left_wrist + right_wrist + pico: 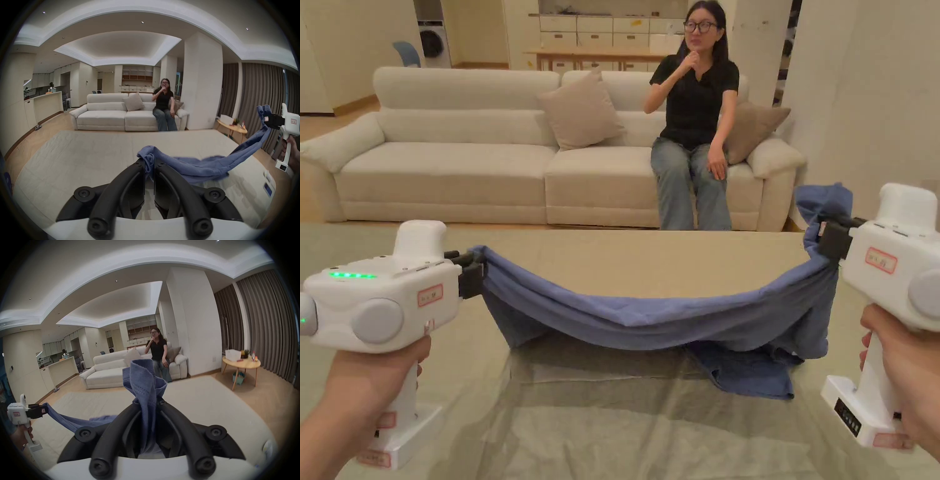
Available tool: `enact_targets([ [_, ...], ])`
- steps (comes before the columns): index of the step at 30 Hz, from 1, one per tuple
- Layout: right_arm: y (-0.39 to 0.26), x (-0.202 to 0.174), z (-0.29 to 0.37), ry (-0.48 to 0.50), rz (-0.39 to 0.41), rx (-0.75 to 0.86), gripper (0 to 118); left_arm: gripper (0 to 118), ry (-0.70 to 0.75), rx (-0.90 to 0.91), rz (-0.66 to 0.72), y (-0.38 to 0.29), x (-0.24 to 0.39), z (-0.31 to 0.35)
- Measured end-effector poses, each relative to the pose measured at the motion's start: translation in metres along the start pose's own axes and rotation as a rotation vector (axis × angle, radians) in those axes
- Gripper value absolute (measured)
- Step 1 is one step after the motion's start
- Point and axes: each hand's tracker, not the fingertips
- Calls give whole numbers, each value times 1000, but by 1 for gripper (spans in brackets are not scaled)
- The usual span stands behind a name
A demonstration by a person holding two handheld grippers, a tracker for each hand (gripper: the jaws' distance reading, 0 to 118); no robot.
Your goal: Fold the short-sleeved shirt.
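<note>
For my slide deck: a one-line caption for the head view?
Left gripper and right gripper hold a blue shirt sagging over the table.

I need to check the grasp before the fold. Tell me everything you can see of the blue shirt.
The blue shirt is soft knit cloth with stitched hems, bunched rather than flat. It hangs in a sagging band between the left gripper and the right gripper, each shut on a gathered end. Its lowest part trails on the covered table.

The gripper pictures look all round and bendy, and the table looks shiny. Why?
Both gripper views use a fisheye lens: ceiling lines curve and corners go black. In the head view, lines stay straight, and the table near the blue shirt shows soft glare.
</note>
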Motion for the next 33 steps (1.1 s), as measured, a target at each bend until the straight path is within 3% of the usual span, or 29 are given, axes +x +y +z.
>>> enact_targets([
  [7, -146, 28, 67, -93, -134, -160, 10, 7, -43, -105, -37, -120, 19, 66],
  [13, -235, 45, 142, -176, -238, -283, 10, 7, -14, -187, 33, -208, 21, 129],
  [25, -296, 45, 267, -221, -214, -324, 11, 7, 46, -259, 51, -301, 25, 265],
  [26, -299, 45, 268, -225, -220, -332, 20, 7, 45, -273, 49, -306, 26, 268],
  [28, -303, 45, 262, -233, -206, -369, 78, 9, 53, -288, 47, -312, 30, 270],
  [29, -305, 47, 259, -273, -187, -371, 93, 11, 68, -286, 51, -310, 30, 270],
  [30, -304, 49, 257, -280, -192, -377, 93, 11, 77, -276, 61, -306, 27, 272],
  [31, -302, 53, 258, -281, -215, -375, 118, 18, 68, -254, 99, -300, 28, 273],
  [32, -296, 51, 276, -273, -263, -254, 114, 27, 55, -218, 144, -290, 26, 275],
  [33, -288, 58, 280, -248, -289, -234, 112, 52, 55, -181, 177, -281, 24, 278],
])
